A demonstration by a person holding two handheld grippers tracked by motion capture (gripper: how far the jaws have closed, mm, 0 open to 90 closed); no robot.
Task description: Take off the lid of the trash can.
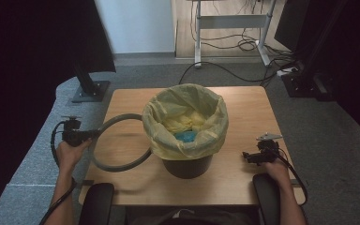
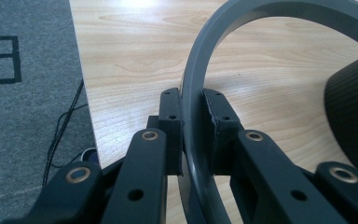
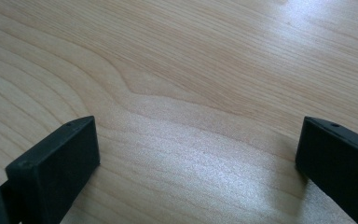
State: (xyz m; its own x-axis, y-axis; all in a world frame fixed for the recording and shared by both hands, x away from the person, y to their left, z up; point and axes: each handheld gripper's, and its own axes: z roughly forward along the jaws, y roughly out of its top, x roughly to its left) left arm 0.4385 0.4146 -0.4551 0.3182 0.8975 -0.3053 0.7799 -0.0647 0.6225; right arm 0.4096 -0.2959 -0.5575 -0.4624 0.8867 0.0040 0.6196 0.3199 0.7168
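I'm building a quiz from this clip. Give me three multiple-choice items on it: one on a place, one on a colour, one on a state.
1. Where is the grey ring?
A. beside the bin, on the left
B. inside the bin
C. on the floor

2. What colour is the bin's liner?
A. black
B. yellow
C. red

3. How is the right gripper?
A. shut on the ring
B. shut on the liner
C. open

Key:
1 A: left gripper clamps the grey ring beside the bin.
2 B: liner is yellow.
3 C: right gripper fingers are apart over the table.
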